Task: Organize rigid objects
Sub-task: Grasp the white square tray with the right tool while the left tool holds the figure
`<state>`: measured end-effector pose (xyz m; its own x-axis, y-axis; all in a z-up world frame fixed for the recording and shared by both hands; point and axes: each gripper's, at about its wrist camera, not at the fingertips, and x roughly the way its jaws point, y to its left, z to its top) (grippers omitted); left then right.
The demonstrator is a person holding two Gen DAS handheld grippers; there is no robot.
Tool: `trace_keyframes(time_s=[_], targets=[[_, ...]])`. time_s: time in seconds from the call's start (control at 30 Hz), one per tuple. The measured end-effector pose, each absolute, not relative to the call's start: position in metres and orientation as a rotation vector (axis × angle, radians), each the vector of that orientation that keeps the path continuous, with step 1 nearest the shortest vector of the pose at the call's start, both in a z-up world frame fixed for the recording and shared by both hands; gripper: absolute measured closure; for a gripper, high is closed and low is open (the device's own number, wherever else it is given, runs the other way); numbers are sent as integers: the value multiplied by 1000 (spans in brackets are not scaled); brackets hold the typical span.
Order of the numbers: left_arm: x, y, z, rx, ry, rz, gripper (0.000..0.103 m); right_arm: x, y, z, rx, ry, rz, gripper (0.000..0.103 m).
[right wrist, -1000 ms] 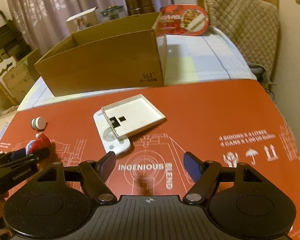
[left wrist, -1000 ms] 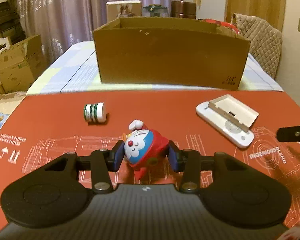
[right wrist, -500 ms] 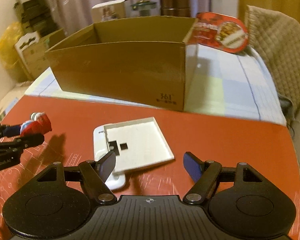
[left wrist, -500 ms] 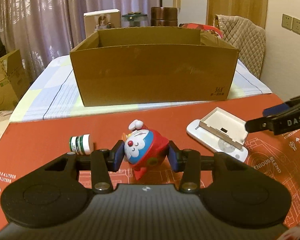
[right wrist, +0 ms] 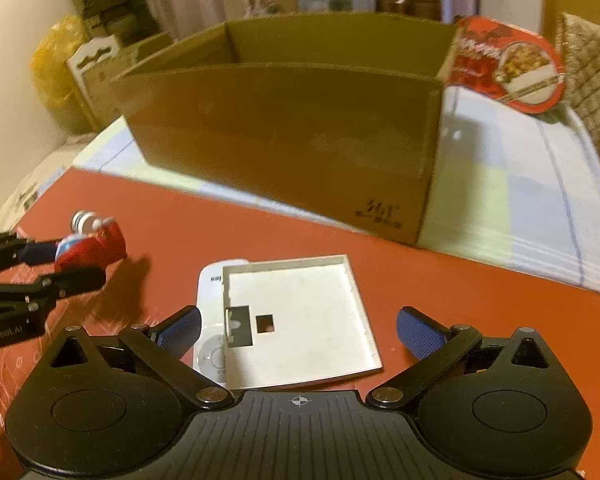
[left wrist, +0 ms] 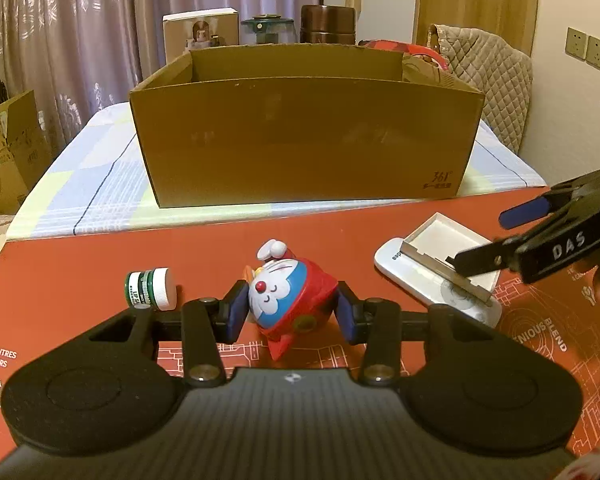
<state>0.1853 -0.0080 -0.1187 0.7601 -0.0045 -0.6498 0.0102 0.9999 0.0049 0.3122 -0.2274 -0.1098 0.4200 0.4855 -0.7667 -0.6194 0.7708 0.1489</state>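
Box (left wrist: 306,148) at upper centre, its inside mostly hidden; I can't tell what it holds. My left gripper (left wrist: 290,312) clamps the toy (left wrist: 290,300) at centre. My right gripper (right wrist: 298,330), jaws just spread wide, straddles the tray (right wrist: 300,320) untouched. Only the left view shows the jar (left wrist: 150,289), lower left.

glossy plastic toy (left wrist: 290,294), matt corrugated cardboard box (left wrist: 304,144), smooth printed red mat (left wrist: 80,256), white plastic tray (right wrist: 300,320).

Both rigs were matte black plastic, the left gripper (left wrist: 291,312) and right gripper (right wrist: 298,330) alike. Blue textured pads (right wrist: 418,330), silver pivot screws, ribbed housing, white "DAS" lettering on one arm.
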Motion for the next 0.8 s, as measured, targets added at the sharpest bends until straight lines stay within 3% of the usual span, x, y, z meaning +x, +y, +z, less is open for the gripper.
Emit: trace_keyframes(time_s=[0.43,0.6,0.8], targets=[[187,-4,-121,-9,712,5,63,326,-224,-133,-170,944,717,3],[186,-4,-121,-13,710,5,63,322,-226,-130,-161,931,729,16],[185,-3,-118,-11,707,10,63,315,-226,-127,-130,924,722,17]])
